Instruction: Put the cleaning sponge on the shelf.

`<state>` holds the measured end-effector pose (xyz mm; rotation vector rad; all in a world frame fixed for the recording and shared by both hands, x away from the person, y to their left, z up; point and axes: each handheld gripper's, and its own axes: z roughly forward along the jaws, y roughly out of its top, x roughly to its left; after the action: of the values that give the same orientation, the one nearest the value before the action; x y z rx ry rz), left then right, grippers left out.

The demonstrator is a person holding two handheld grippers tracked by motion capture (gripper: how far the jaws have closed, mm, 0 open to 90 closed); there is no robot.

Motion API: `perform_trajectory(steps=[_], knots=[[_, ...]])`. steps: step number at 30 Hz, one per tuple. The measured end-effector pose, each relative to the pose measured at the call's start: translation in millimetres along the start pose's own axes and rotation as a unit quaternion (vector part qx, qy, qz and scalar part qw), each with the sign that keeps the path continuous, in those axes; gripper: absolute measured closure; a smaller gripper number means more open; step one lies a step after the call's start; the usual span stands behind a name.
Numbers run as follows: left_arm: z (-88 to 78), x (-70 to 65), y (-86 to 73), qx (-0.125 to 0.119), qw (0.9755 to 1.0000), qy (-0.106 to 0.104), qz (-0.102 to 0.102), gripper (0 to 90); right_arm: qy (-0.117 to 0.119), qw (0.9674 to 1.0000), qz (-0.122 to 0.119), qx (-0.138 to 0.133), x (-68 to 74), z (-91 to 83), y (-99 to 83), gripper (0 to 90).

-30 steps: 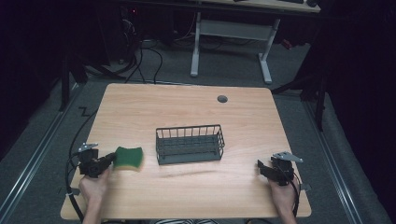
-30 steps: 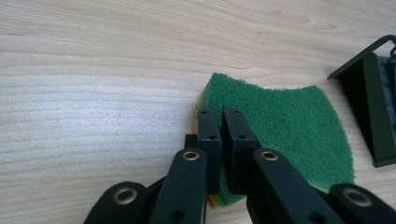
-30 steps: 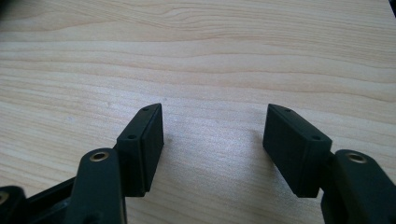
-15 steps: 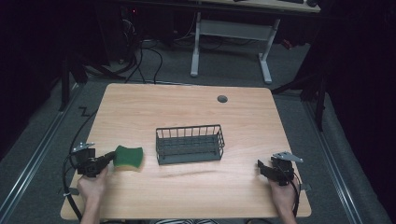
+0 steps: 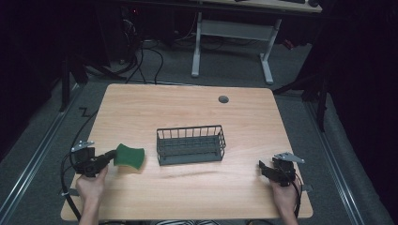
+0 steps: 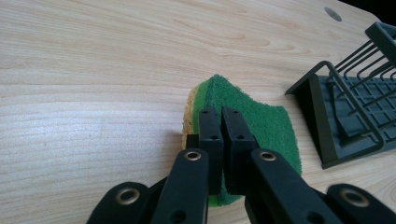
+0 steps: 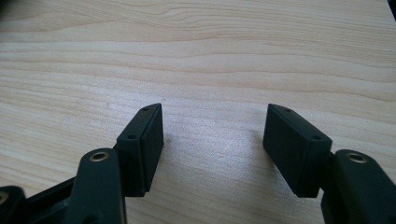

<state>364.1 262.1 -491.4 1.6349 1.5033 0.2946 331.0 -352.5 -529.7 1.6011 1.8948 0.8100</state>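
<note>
Left gripper point(image 6: 223, 140) has its jaws pinched tight on the sponge point(image 6: 261, 126); carry it level over the basket point(image 5: 190, 144) rim while the right gripper point(image 7: 219, 140) idles wide open, empty

No text, label, brand, number or sign can be read in any of the pictures.
</note>
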Motion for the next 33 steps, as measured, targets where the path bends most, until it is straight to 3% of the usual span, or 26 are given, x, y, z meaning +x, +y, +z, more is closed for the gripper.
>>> perform_trajectory(steps=[33], knots=[[-25.0, -14.9, 17.0, -0.023, 0.9992, -0.016, 0.029, 88.8, 0.000, 1.0000, -0.002, 0.001, 0.5, 0.2, 0.1, 36.6]])
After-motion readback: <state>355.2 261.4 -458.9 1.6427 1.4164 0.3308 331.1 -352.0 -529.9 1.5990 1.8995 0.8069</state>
